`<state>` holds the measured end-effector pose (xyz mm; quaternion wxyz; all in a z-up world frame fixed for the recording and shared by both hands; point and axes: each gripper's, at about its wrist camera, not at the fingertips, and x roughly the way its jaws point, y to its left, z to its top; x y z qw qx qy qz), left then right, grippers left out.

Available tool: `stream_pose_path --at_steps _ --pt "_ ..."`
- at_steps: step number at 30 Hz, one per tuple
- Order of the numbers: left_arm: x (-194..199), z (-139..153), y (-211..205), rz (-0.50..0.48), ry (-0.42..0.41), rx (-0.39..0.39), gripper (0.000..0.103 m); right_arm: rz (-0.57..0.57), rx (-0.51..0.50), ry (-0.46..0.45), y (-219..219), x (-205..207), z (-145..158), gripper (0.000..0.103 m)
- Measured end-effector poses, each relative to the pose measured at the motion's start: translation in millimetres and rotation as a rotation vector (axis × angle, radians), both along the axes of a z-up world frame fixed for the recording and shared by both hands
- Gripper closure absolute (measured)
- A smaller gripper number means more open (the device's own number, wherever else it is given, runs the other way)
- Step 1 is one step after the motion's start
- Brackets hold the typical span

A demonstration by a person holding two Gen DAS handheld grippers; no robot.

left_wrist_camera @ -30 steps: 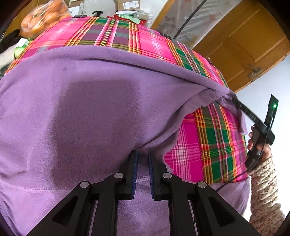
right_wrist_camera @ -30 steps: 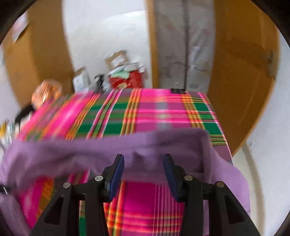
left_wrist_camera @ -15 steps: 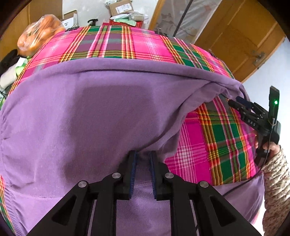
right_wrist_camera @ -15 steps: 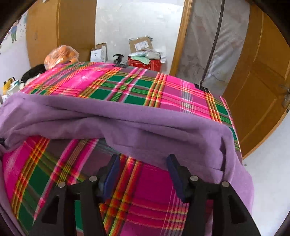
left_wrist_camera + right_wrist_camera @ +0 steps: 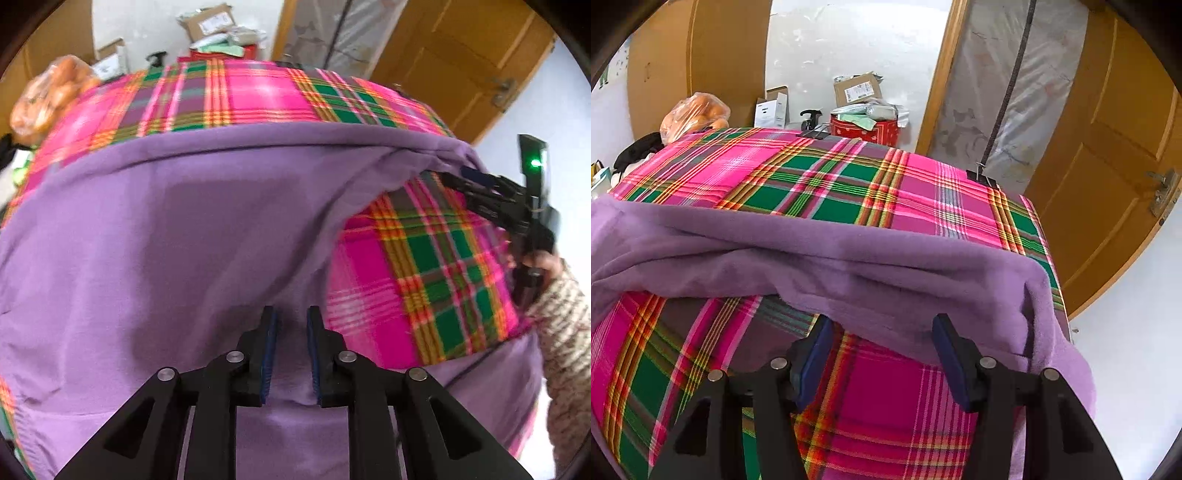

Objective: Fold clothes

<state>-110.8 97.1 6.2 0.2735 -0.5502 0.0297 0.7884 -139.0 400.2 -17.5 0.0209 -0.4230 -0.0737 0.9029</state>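
A purple garment (image 5: 184, 240) lies spread over a table with a pink and green plaid cloth (image 5: 424, 277). My left gripper (image 5: 290, 332) is shut on a fold of the garment near its lower middle. In the right wrist view the garment (image 5: 849, 266) hangs as a raised fold across the plaid cloth (image 5: 831, 184). My right gripper (image 5: 882, 354) is open, its tips just under that fold's edge with nothing pinched. The left wrist view shows the right gripper (image 5: 461, 176) at the garment's right corner, held by a hand (image 5: 539, 258) in a patterned sleeve.
A bag of oranges (image 5: 694, 110) sits at the table's far left corner. Cardboard boxes (image 5: 857, 86) and a red tin (image 5: 871, 129) stand behind the table. A binder clip (image 5: 982, 177) grips the cloth's far edge. A wooden door (image 5: 1108, 147) stands to the right.
The right gripper has drawn back toward me, so the purple fold now lies ahead of its open fingers instead of between them. The left gripper keeps its hold and has tilted up slightly.
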Motion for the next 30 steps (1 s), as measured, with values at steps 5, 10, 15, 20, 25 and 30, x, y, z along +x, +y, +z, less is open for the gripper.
stream_pose_path --at_steps 5,10,15,20,25,30 --pt "4.9 -3.9 7.1 -0.026 -0.004 -0.013 0.084 -0.023 -0.037 -0.007 6.3 -2.5 -1.1 0.047" --pt "2.4 -4.7 15.3 -0.008 0.039 -0.079 0.084 -0.027 -0.036 -0.007 5.9 -2.6 -1.2 0.047" --pt "0.2 -1.3 19.0 0.033 0.11 -0.159 0.083 -0.029 -0.042 -0.008 6.1 -4.0 -1.2 0.047" --pt "3.1 9.9 15.1 0.055 0.189 -0.163 0.083 -0.034 -0.048 -0.009 6.6 -5.8 -1.0 0.047" --pt "1.4 -3.9 23.5 0.025 0.159 -0.202 0.084 -0.037 -0.046 -0.004 5.6 -4.8 1.0 0.052" --pt "-0.3 -2.2 20.7 0.026 0.16 -0.187 0.084 -0.039 -0.042 0.006 4.9 0.1 4.6 0.08"
